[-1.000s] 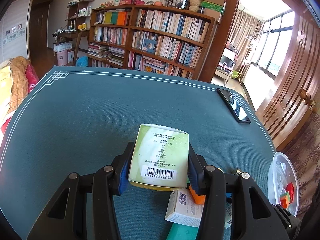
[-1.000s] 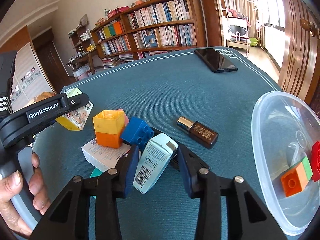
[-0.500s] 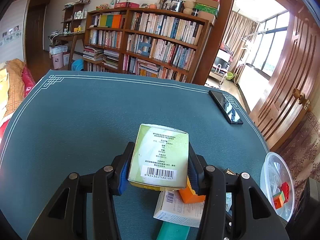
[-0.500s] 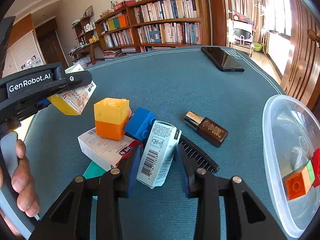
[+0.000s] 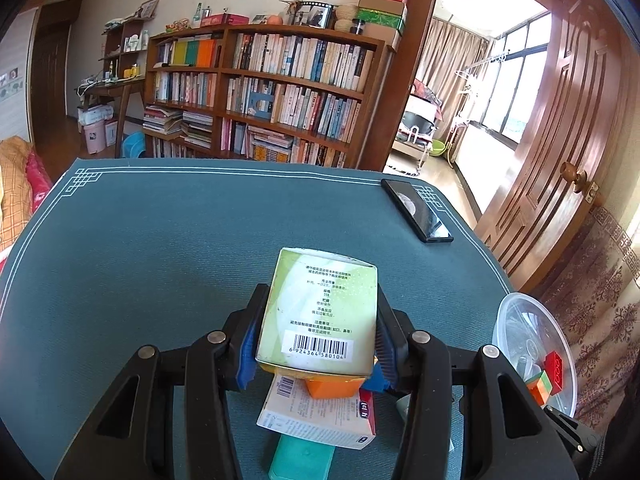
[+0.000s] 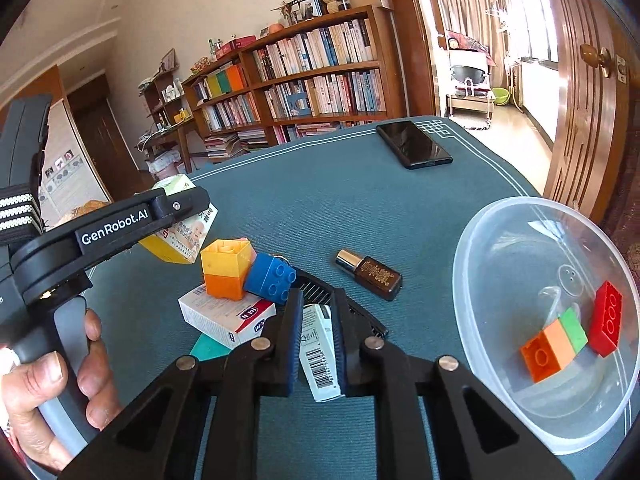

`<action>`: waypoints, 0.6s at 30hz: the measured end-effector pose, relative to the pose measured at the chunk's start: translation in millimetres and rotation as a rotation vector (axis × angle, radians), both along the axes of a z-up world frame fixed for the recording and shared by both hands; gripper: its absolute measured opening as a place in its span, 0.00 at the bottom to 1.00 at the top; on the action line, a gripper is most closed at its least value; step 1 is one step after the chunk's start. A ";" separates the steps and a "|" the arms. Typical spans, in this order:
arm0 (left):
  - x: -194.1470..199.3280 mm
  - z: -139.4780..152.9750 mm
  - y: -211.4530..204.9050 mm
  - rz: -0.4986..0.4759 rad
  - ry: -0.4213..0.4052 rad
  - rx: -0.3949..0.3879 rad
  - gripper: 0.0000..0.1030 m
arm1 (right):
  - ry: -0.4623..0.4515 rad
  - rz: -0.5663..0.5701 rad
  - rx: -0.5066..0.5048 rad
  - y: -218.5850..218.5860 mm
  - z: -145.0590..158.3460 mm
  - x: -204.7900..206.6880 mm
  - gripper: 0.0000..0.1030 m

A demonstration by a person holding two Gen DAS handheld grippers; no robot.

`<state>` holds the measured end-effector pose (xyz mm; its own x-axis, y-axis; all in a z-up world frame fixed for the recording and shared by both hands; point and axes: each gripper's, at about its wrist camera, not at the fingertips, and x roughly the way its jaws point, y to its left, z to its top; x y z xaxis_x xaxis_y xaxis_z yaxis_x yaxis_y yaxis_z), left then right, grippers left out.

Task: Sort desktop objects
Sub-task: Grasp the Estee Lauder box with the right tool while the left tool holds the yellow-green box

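Note:
My left gripper (image 5: 318, 320) is shut on a green and yellow carton (image 5: 320, 312) with a barcode and holds it above the pile; it also shows in the right wrist view (image 6: 182, 236). My right gripper (image 6: 318, 304) is shut on a small white carton (image 6: 322, 352) with a barcode. Below lie a white and red box (image 6: 224, 316), a yellow and orange brick stack (image 6: 226, 268), a blue brick (image 6: 270, 278), a black comb (image 6: 320, 288) and a brown bottle (image 6: 370, 274).
A clear plastic bowl (image 6: 500, 240) at the right holds red (image 6: 606, 318) and orange-green (image 6: 554, 344) bricks. A black phone (image 6: 414, 150) lies at the far right of the blue-green table mat (image 5: 180, 248). A teal box (image 5: 302, 458) lies under the white one. A bookshelf stands behind.
My right gripper has closed tighter and turned the white carton narrow-side up, lifting it slightly. My left gripper has drawn back and up with the green carton, still over the pile.

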<state>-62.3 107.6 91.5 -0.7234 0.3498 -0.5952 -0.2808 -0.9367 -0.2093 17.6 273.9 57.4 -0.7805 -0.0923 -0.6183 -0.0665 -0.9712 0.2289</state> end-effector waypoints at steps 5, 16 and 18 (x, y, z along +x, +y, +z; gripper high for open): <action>6.4 4.1 11.1 -0.026 0.016 -0.017 0.50 | -0.046 0.049 -0.008 2.4 -5.7 -3.0 0.16; 1.1 4.5 -1.1 -0.001 0.008 0.008 0.50 | -0.168 0.085 -0.093 3.9 -43.7 -10.3 0.43; 0.6 4.2 -1.6 0.000 0.008 0.010 0.50 | -0.173 0.092 -0.100 3.3 -45.2 -11.6 0.46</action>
